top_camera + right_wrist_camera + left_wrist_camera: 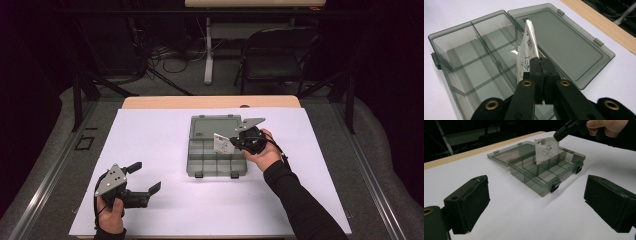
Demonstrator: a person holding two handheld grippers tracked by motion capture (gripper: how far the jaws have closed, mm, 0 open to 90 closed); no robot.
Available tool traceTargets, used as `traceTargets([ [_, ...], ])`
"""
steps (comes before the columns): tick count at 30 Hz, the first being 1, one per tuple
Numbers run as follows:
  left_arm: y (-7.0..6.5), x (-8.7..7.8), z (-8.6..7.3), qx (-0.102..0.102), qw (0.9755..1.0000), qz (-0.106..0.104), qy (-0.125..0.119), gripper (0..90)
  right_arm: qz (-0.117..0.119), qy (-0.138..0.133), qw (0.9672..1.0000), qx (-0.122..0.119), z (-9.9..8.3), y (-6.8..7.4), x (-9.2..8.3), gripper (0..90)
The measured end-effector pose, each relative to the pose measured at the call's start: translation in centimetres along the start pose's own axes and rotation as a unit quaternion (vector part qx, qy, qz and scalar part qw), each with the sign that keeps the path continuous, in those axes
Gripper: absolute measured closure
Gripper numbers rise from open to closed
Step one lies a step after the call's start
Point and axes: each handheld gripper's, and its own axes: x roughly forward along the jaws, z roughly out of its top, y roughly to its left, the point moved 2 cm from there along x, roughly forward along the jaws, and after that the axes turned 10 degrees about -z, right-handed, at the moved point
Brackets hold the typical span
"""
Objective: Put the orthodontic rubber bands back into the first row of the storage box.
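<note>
A smoky grey compartment box [216,159] [544,173] [456,50] lies open on the white sheet, its lid [215,127] [564,42] folded flat behind it. My right gripper [235,142] [541,67] is shut on a small white packet [223,143] [546,151] [526,53] printed with a line drawing, holding it upright over the box's compartments. My left gripper [145,177] [536,202] rests open near the table's front left, aimed at the box, nothing between its pads [470,202].
The white sheet [150,140] covers a wooden table [210,102]. A folding chair [280,50] and cables stand on the floor beyond the far edge. Wide bare sheet lies left of the box.
</note>
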Motion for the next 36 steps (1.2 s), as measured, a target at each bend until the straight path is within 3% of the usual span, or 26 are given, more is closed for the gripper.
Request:
traceTargets([
  [11,0.01,-0.01,0.0,0.0,1.0,0.0,0.0,6.3,-0.006,0.005,1.0,0.0,-0.02,-0.02,0.18,88.6],
  [17,0.01,-0.01,0.0,0.0,1.0,0.0,0.001,6.3,-0.016,0.003,0.9999,0.002,0.04,0.0,0.26,81.7],
  [30,0.02,0.0,0.0,0.0,1.0,0.0,0.0,6.3,-0.055,-0.008,0.998,0.028,0.22,-0.39,0.27,45.1],
  [36,0.01,0.04,-0.01,-0.001,1.0,0.0,0.0,6.3,-0.063,-0.012,0.9972,0.039,0.39,-0.36,0.12,37.8],
])
